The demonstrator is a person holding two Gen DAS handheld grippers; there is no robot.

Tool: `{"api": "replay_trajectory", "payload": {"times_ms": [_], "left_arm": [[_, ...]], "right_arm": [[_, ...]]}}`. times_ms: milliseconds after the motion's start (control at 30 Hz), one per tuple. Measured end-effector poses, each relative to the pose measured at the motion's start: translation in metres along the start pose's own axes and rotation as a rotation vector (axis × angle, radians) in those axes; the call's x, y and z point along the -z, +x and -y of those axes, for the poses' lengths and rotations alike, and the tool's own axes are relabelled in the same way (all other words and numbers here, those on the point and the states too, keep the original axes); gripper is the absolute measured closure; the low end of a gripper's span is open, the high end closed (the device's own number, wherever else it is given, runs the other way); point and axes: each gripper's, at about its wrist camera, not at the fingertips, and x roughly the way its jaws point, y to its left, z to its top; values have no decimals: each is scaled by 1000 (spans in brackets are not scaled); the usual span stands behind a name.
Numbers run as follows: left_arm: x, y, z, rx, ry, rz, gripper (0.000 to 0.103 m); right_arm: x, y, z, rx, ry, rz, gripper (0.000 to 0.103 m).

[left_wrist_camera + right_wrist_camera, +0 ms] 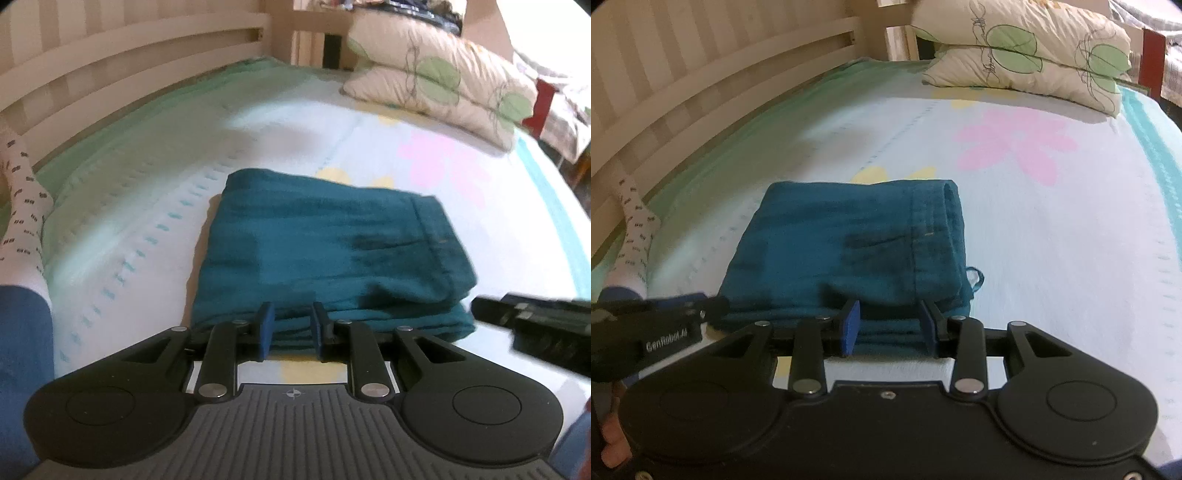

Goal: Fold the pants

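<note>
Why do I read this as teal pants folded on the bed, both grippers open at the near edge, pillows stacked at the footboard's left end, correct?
Nearly. The pillows are stacked at the far right, not left, as the right wrist view shows. The pants are folded on the bed, with the left gripper and right gripper open.

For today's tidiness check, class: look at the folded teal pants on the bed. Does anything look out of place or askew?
Mostly neat: the teal pants lie in a flat folded stack on the bedsheet. One oddity: a small cord loop pokes out from the stack's right edge instead of being tucked in. Both tongs are open at the near edge.
</note>
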Motion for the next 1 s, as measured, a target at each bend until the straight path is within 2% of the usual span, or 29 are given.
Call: {"api": "replay_trajectory", "payload": {"times_ms": [133,233,300,433,700,1000], "left_arm": [[4,-14,4,-5,7,1,82],[8,-21,7,-18,19,-6,82],[12,-25,7,-20,16,-12,82],[20,-33,9,1,0,-34,82],[34,-47,23,-30,62,-29,82],[41,-58,21,-35,21,-41,82]], "right_arm": [[5,-12,-9,33,5,-6,55],[8,-19,-14,57,-2,-2,46],[11,-24,-18,72,-11,3,44],[16,-33,-21,71,-18,4,44],[29,-45,-25,84,-5,12,44],[40,-56,-22,81,4,17,44]]}}
